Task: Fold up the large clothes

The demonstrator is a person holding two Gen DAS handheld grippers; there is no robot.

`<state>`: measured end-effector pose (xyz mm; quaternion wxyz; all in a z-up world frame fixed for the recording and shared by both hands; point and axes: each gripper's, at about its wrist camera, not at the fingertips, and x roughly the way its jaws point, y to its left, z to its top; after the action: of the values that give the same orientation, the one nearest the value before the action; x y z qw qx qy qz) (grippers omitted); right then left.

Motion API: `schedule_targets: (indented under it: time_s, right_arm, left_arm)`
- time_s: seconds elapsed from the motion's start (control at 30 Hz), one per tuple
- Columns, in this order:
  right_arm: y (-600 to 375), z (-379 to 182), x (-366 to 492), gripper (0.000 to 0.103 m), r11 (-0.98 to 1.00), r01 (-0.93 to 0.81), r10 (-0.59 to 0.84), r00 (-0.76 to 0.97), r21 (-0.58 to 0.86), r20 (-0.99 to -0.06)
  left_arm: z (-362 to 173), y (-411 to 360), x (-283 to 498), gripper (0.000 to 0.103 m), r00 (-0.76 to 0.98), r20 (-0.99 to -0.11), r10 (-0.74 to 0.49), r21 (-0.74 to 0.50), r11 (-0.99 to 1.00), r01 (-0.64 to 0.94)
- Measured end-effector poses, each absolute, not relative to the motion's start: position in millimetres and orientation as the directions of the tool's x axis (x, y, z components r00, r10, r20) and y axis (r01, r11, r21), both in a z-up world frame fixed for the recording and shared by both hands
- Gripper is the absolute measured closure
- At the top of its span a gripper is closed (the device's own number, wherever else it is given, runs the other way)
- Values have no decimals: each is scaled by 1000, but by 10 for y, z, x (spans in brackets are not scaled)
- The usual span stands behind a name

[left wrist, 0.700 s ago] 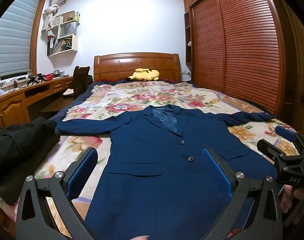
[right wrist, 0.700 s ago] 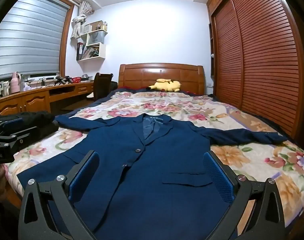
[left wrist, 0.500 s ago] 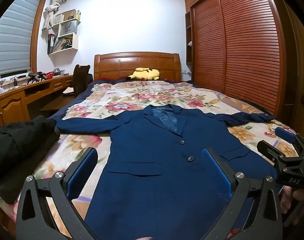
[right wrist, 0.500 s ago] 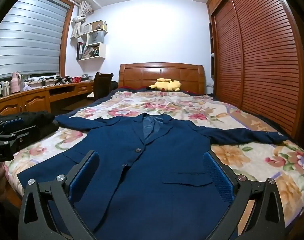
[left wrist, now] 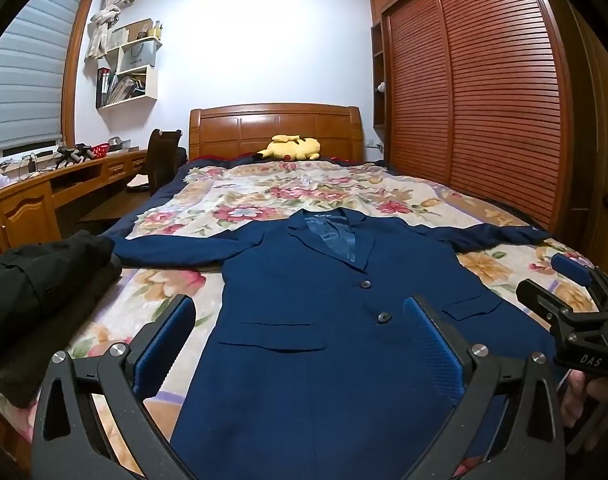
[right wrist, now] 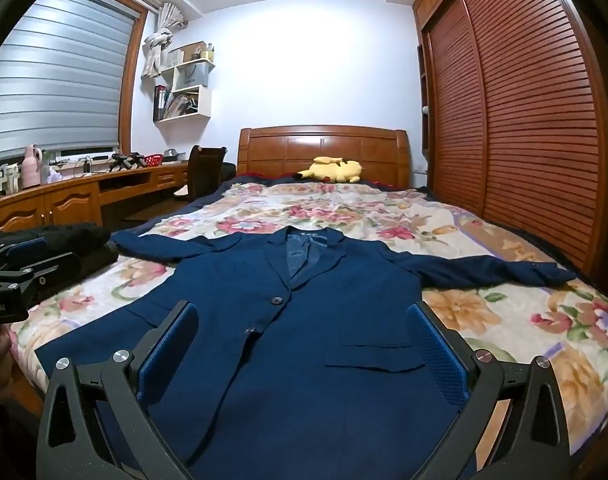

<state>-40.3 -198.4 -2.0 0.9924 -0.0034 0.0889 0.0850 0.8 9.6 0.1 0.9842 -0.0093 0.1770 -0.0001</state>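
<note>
A navy blue suit jacket (left wrist: 336, 320) lies flat and face up on the floral bedspread (left wrist: 287, 192), sleeves spread out to both sides, collar toward the headboard. It also shows in the right wrist view (right wrist: 304, 320). My left gripper (left wrist: 299, 340) is open and empty, held above the jacket's lower left part. My right gripper (right wrist: 299, 344) is open and empty above the jacket's lower right part. The right gripper (left wrist: 576, 300) also shows at the right edge of the left wrist view, and the left gripper (right wrist: 19, 256) at the left edge of the right wrist view.
A folded black garment (left wrist: 35, 288) lies at the bed's left edge beside the jacket's sleeve. A yellow plush toy (left wrist: 291, 148) rests by the wooden headboard (left wrist: 275, 128). A wooden desk (right wrist: 63, 196) with a chair runs along the left wall. Slatted wardrobe doors (left wrist: 484, 100) stand to the right.
Both grippers stay open and nearly still. The left wrist view has shifted very slightly; the jacket has not moved.
</note>
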Motion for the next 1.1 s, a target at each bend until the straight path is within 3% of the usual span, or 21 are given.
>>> schedule_targets:
  time_s: [1.1]
  right_arm:
    - [-1988,-21,-389,0,986,-168,167,969,11,-180]
  left_arm:
    - [-31,138,-1,0,937,-348,2,-9,1000,-5]
